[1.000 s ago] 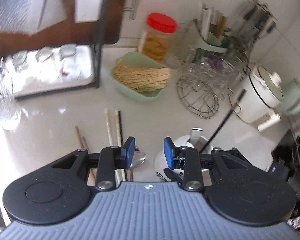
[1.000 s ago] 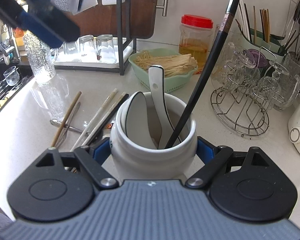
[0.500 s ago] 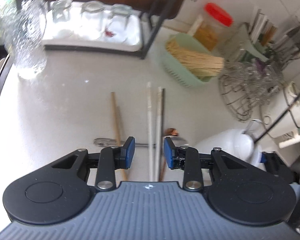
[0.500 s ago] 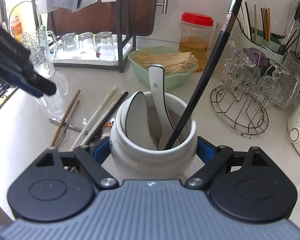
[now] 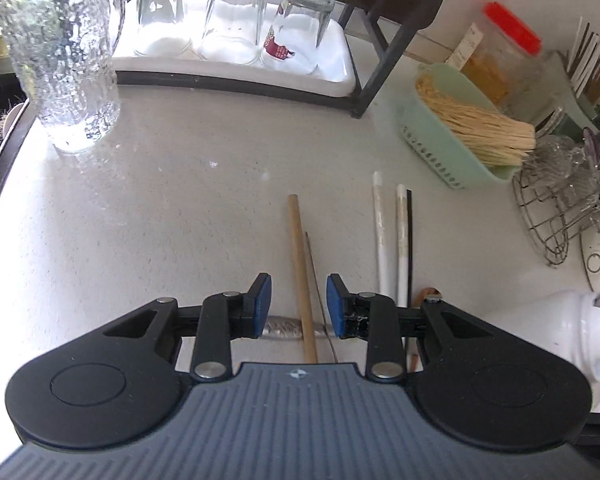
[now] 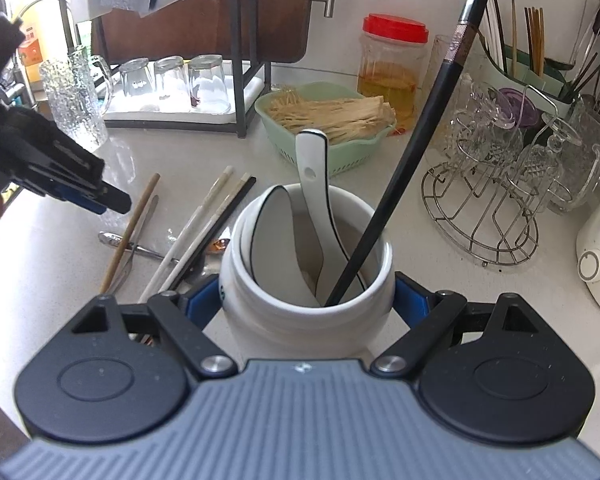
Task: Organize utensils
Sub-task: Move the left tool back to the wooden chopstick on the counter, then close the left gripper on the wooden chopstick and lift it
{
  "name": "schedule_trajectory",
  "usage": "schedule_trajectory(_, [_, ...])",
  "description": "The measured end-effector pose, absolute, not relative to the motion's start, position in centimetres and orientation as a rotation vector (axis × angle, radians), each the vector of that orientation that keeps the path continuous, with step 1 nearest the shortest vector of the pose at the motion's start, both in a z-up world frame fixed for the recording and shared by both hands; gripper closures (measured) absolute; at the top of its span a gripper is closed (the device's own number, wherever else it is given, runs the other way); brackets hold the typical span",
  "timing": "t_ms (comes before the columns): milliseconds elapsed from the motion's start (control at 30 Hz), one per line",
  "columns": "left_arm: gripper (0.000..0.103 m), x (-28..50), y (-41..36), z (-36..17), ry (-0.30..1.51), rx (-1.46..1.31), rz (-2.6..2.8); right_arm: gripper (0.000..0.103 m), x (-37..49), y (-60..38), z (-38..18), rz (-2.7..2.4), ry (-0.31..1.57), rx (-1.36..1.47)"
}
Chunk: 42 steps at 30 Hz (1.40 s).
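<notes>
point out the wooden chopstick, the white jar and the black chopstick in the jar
wooden chopstick (image 5: 298,248), left wrist view, mid shaft on the counter
white jar (image 6: 300,320), right wrist view, front wall below the rim
black chopstick (image 6: 416,148), right wrist view, mid shaft above the jar

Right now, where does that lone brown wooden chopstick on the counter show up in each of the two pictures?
Left wrist view: the wooden chopstick runs up the middle, between the left gripper's blue pads.
Right wrist view: wooden chopstick lies at left, slanted, under the left gripper.
Shared landmark: the green basket of straw-coloured sticks.
</notes>
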<state>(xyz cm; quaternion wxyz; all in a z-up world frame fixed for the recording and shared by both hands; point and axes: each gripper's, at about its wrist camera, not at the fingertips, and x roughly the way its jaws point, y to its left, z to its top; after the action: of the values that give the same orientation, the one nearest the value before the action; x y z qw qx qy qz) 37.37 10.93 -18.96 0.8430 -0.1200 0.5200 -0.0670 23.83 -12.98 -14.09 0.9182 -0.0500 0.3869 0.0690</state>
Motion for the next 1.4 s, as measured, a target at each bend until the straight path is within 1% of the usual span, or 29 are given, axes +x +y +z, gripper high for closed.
schedule_trajectory(67, [0.076,37.9,10.8,-19.4,1.094,-0.246,-0.144,0.012,23.9,-12.9,-14.1,0.137,0.800,-0.102])
schedule_trajectory(233, [0.080,39.0,10.4,-19.7,1.083,-0.228,-0.140,0.012,24.0,-12.9,-14.0,0.129,0.806,-0.097])
schedule_trajectory(333, [0.084,39.7,10.2,-20.0,1.085,-0.233,-0.138,0.012,24.0,-12.9,-14.0,0.133,0.809,-0.099])
schedule_trajectory(400, [0.089,40.1,10.0,-20.2,1.084,-0.224,-0.137,0.012,24.1,-12.9,-14.0,0.137,0.815,-0.104])
schedule_trajectory(1167, [0.090,42.7,9.1,-20.7,1.110,-0.160,-0.072,0.012,24.1,-13.1,-14.2,0.145,0.813,-0.101])
schedule_trajectory(1200, [0.093,42.8,9.0,-20.7,1.112,-0.150,-0.073,0.012,24.1,-13.1,-14.2,0.145,0.813,-0.100])
schedule_trajectory(1300, [0.096,42.9,8.9,-20.7,1.111,-0.142,-0.069,0.012,24.1,-13.1,-14.3,0.143,0.823,-0.093])
schedule_trajectory(1400, [0.096,42.6,9.0,-20.6,1.108,-0.141,-0.064,0.012,24.2,-13.1,-14.3,0.144,0.823,-0.096])
